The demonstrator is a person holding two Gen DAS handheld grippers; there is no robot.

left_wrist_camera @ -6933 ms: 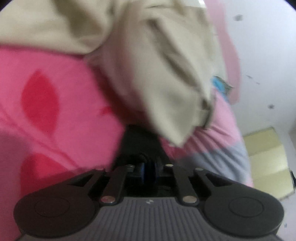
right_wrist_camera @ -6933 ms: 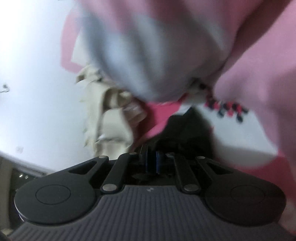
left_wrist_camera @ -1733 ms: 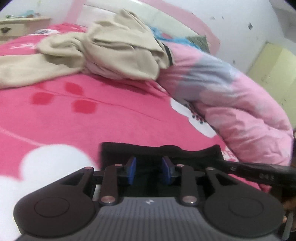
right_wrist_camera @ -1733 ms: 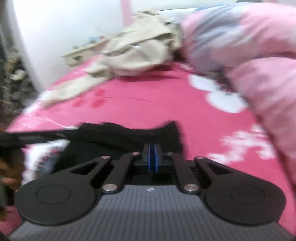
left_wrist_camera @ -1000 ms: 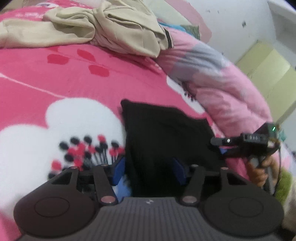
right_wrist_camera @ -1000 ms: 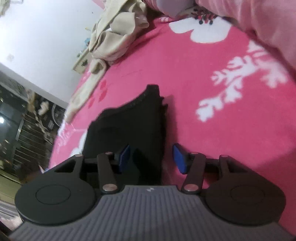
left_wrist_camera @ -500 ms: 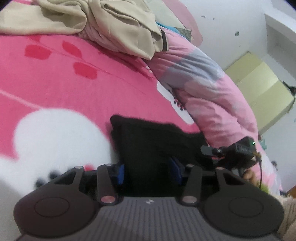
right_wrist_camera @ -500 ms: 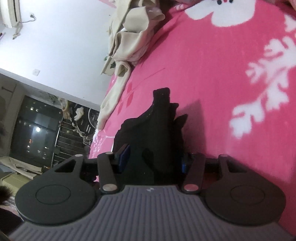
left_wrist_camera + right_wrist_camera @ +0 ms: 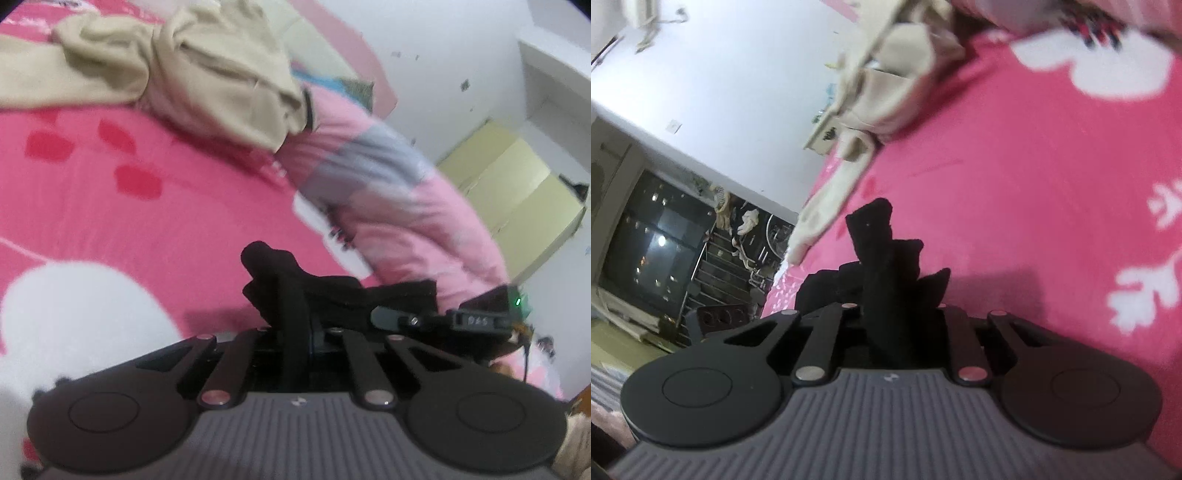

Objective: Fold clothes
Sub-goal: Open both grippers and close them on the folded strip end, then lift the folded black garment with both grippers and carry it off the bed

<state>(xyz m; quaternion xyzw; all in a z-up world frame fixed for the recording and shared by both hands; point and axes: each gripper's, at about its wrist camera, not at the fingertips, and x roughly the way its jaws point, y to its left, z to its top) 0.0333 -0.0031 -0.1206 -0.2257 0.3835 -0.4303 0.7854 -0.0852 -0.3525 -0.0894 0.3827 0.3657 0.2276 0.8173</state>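
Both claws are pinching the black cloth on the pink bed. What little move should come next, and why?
Probably lift both claws a little and carry that edge forward over the rest. The left claw and right claw are closing on the bunched black cloth, pinched between their jaws, while the rest lies low on the pink bedspread. The beige garment lies far off.

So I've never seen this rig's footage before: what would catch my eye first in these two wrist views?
First, the black garment: both grippers are closing on it, bunching it between the fingers of the left gripper and the right gripper, just above the bright pink bedspread with white flowers. Behind it, a crumpled beige garment lies at the far end of the bed, beside a rolled pale pink quilt.
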